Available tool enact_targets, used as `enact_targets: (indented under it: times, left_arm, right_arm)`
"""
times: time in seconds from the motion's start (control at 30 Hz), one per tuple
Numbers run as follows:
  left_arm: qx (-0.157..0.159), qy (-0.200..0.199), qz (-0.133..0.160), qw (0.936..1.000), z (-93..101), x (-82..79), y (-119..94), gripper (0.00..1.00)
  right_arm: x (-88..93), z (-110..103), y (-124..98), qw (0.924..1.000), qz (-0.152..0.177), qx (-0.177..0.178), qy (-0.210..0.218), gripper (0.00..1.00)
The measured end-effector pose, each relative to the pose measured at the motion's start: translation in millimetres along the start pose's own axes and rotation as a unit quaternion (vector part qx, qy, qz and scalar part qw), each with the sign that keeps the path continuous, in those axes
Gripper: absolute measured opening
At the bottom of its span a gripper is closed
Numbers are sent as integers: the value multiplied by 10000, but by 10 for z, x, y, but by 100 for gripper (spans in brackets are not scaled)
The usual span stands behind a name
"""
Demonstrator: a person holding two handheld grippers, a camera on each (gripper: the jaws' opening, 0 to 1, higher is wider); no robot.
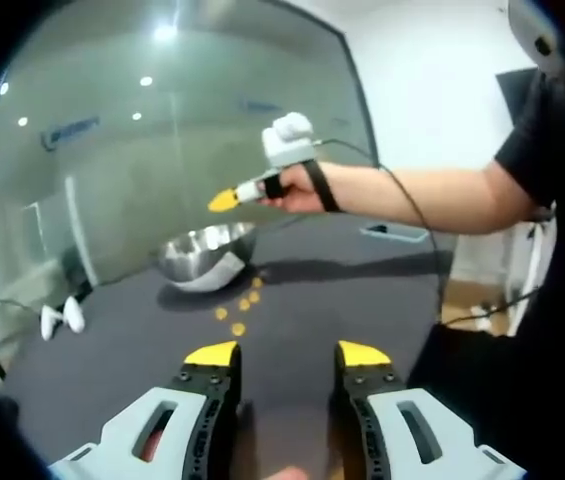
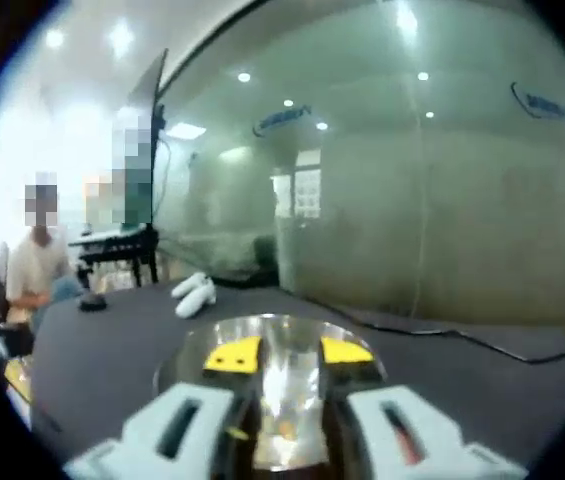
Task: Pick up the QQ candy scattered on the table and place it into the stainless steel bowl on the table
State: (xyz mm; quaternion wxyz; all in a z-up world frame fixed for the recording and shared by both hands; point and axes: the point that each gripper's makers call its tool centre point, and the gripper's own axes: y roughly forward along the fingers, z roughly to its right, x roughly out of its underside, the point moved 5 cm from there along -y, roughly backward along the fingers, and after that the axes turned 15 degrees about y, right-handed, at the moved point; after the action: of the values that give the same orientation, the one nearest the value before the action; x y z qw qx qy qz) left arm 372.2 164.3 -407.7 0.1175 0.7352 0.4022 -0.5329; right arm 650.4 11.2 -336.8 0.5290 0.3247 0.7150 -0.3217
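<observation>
Where the dark tabletop [image 1: 362, 290] spreads across the left gripper view, left tongs [image 1: 287, 352] rising from 6 o'clock, yellow-tipped jaws well parted, nothing between them. Just beyond the tips, toward 12 o'clock, a short line of yellow candy [image 1: 241, 309] pieces lying on the tabletop, running up to the bowl [image 1: 206, 254]. Bowl at about 11 o'clock from the tongs, steel, tilted with its mouth turned toward the camera, resting on the tabletop with its shadow beside the candy. Above the bowl, at 12 o'clock, right tongs [image 1: 224, 200] reaching in from the right, held in a hand [image 1: 297, 190] with a black strap at the wrist; yellow tip seen side-on, so cannot tell how wide those jaws stand from here. A white pair of small things [image 1: 62, 320] near the tabletop's far edge at 9 o'clock. Glass wall behind, ceiling lights mirrored in it.

In the right gripper view, right tongs [image 2: 288, 352] up from 6 o'clock, hovering right over the bowl [image 2: 202, 345], jaws parted. Between them only the shiny inside of the bowl, with a few yellow candy [image 2: 284, 430] pieces low in it near 6 o'clock; blurred, so no count. The white pair [image 2: 194, 293] on the tabletop [image 2: 102, 350] at 11 o'clock beyond the bowl. A seated person at 9 o'clock, well apart.
</observation>
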Motion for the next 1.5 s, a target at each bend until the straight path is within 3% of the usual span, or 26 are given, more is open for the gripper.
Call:
enact_targets:
  times: [0.57, 0.93, 1.13, 1.3, 1.4, 1.5]
  left_arm:
    - [106, 91, 1, 9999, 58, -44, 64, 39]
    - [140, 78, 5, 9999, 74, -33, 90, 39]
    - [138, 57, 21, 9999, 84, -17, 72, 39]
    - [159, 69, -10, 9998, 85, 18, 56, 39]
    - [143, 54, 0, 9999, 76, 19, 51, 39]
    - [135, 57, 23, 9999, 75, 10, 50, 39]
  right_arm:
    - [4, -53, -233, 9998, -54, -210, -16, 20]
    - [64, -212, -638, 9985, -69, -551, -6, 20]
    - [404, -191, -1000, 9972, -320, -670, -42, 20]
    - [722, -183, -1292, 9964, -601, -550, -226, 20]
    - [854, -121, -1371, 9954, -752, -476, -349, 20]
    - [935, -107, -1424, 9955, -811, -470, -166, 20]
